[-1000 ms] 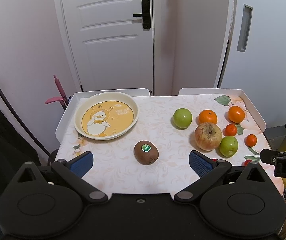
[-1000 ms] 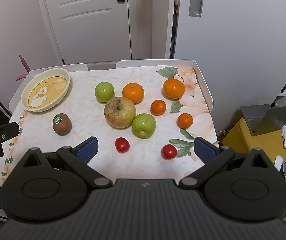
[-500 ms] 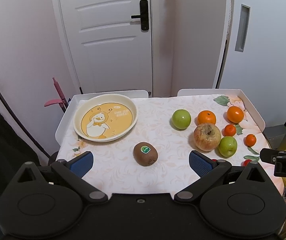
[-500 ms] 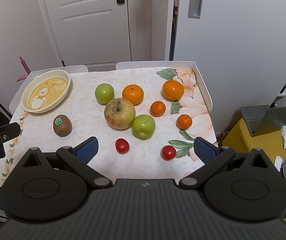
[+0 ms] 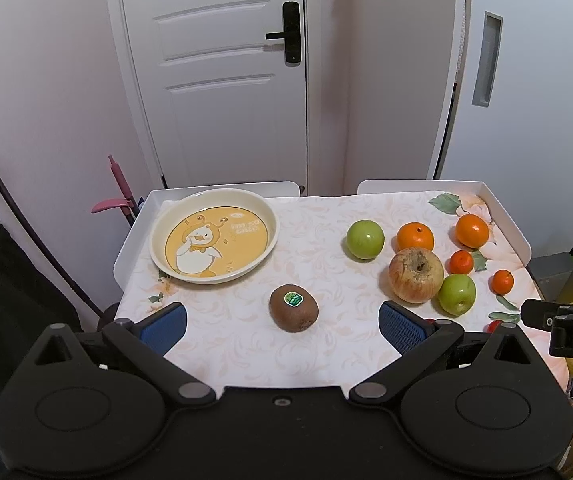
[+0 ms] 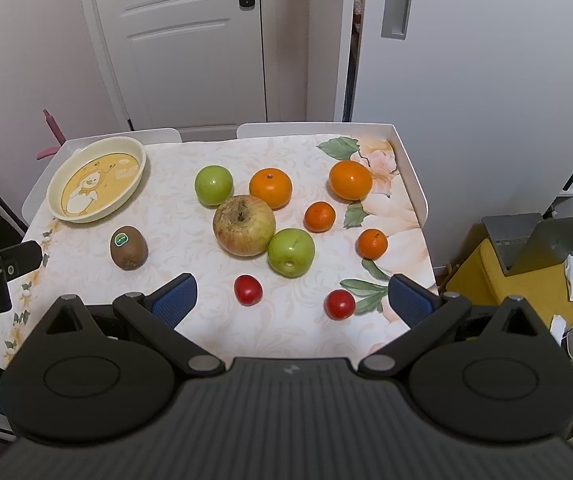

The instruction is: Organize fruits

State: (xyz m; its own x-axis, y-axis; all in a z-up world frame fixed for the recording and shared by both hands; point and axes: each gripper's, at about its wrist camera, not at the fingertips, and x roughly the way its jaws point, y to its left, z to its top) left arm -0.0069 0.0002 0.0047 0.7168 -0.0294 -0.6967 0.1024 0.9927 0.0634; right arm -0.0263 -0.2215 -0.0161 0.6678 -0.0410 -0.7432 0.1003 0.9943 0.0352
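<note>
A yellow duck plate (image 5: 158, 236) (image 6: 56, 192) sits empty at the table's far left. A brown kiwi (image 5: 293, 313) (image 6: 128, 248) lies near the front, between the tips of my open, empty left gripper (image 5: 282, 326). To the right lie a big yellowish-red apple (image 6: 244, 225), two green apples (image 6: 291, 252) (image 6: 213, 185), two oranges (image 6: 270, 188) (image 6: 350, 180), two small tangerines (image 6: 319, 217) (image 6: 372, 243) and two red cherry tomatoes (image 6: 248, 289) (image 6: 339, 304). My right gripper (image 6: 292, 304) is open and empty, hovering over the tomatoes.
The table is a white tray-like top (image 6: 410, 184) with raised rims and a floral cloth. A white door (image 5: 222, 80) and a pale cabinet (image 6: 466, 80) stand behind. A yellow bin (image 6: 482, 276) and a grey stand (image 6: 534, 240) sit at the right.
Both views have risen and tilted slightly, so the table sits a little lower in frame. No fruit has moved. Both grippers stay open.
</note>
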